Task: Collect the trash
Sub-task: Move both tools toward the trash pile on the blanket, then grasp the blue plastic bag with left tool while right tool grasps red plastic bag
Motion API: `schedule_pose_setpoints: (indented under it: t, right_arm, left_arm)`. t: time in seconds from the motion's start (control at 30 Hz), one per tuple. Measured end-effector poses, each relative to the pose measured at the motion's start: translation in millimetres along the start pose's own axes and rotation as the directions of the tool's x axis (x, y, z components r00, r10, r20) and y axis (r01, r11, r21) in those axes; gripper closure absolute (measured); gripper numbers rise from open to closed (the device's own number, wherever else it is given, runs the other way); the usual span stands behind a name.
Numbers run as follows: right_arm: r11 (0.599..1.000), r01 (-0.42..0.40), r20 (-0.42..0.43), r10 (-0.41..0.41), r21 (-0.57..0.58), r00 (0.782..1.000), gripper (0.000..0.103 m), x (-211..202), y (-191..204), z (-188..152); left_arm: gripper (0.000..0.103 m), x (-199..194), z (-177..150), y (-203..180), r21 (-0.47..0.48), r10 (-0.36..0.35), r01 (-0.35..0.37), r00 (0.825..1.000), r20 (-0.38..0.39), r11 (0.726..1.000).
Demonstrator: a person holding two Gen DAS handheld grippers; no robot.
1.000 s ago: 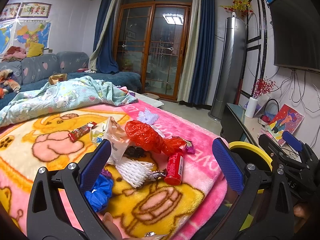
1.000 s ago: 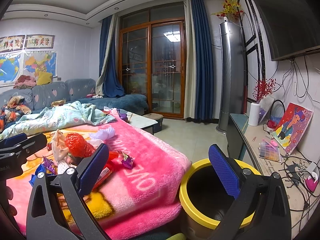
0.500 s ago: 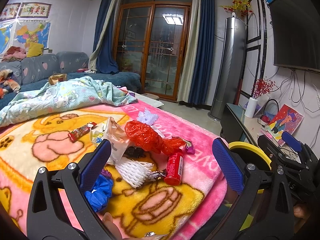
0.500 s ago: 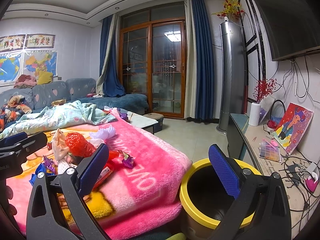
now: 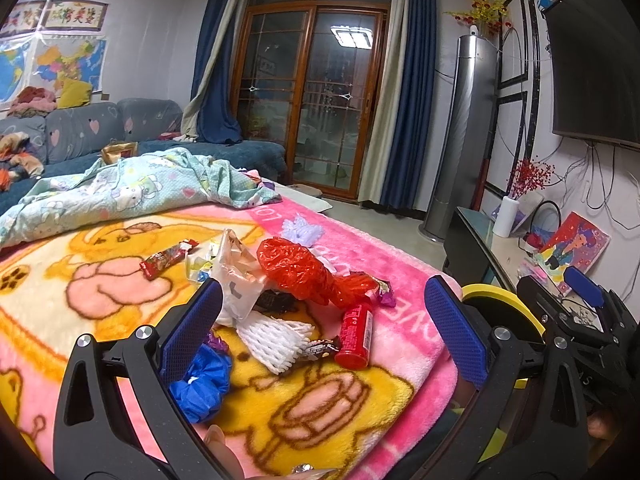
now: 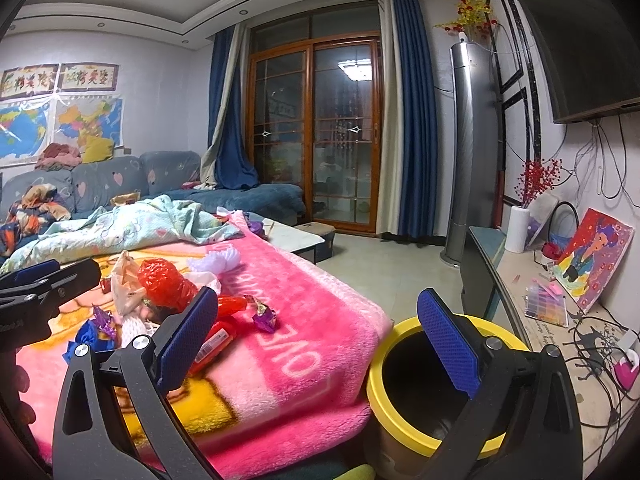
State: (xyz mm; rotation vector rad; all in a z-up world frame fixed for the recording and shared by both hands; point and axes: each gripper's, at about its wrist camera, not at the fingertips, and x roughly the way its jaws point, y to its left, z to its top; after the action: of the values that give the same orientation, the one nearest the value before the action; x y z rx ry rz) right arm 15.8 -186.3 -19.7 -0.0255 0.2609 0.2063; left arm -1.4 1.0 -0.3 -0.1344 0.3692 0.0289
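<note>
A heap of trash lies on a pink and yellow blanket (image 5: 120,280): a red plastic bag (image 5: 304,268), a white plastic bag (image 5: 236,280), a white foam net (image 5: 276,336), a red can (image 5: 356,336), a blue wrapper (image 5: 200,380) and a red snack packet (image 5: 168,258). A yellow-rimmed bin (image 6: 424,384) stands beside the blanket's right edge. My left gripper (image 5: 320,332) is open and empty, just short of the heap. My right gripper (image 6: 320,344) is open and empty, between blanket edge and bin. The red bag (image 6: 164,284) also shows in the right wrist view.
A light blue quilt (image 5: 132,188) is bunched at the blanket's far side, with a sofa (image 5: 80,136) behind. A TV stand (image 6: 540,312) with cables, a painting and a white vase runs along the right wall. A tower fan (image 6: 472,152) stands by the glass doors.
</note>
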Motion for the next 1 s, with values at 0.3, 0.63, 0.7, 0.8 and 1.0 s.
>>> schedule_pose_setpoints:
  t: [0.3, 0.63, 0.7, 0.8, 1.0]
  right_arm:
    - [0.994, -0.104, -0.023, 0.103, -0.040, 0.994, 0.006, 5, 18, 6]
    - [0.966, -0.247, -0.133, 0.235, -0.078, 0.963, 0.006, 42, 60, 16]
    - [0.958, -0.273, -0.166, 0.255, -0.092, 0.953, 0.006, 53, 68, 17]
    - [0.944, -0.313, -0.198, 0.289, -0.102, 0.937, 0.006, 67, 79, 20]
    - [0.913, -0.372, -0.260, 0.323, -0.166, 0.910, 0.006, 97, 101, 22]
  left_arm:
    - [0.010, 2, 2, 20, -0.025, 0.042, -0.042, 0.999, -0.021, 0.999]
    - [0.010, 6, 1, 67, -0.076, 0.152, -0.158, 0.986, -0.073, 0.985]
    - [0.010, 6, 0, 78, -0.085, 0.162, -0.169, 0.983, -0.088, 0.982]
    - [0.010, 9, -2, 90, -0.092, 0.173, -0.185, 0.977, -0.123, 0.978]
    - [0.010, 21, -13, 109, -0.109, 0.141, -0.166, 0.967, -0.210, 0.980]
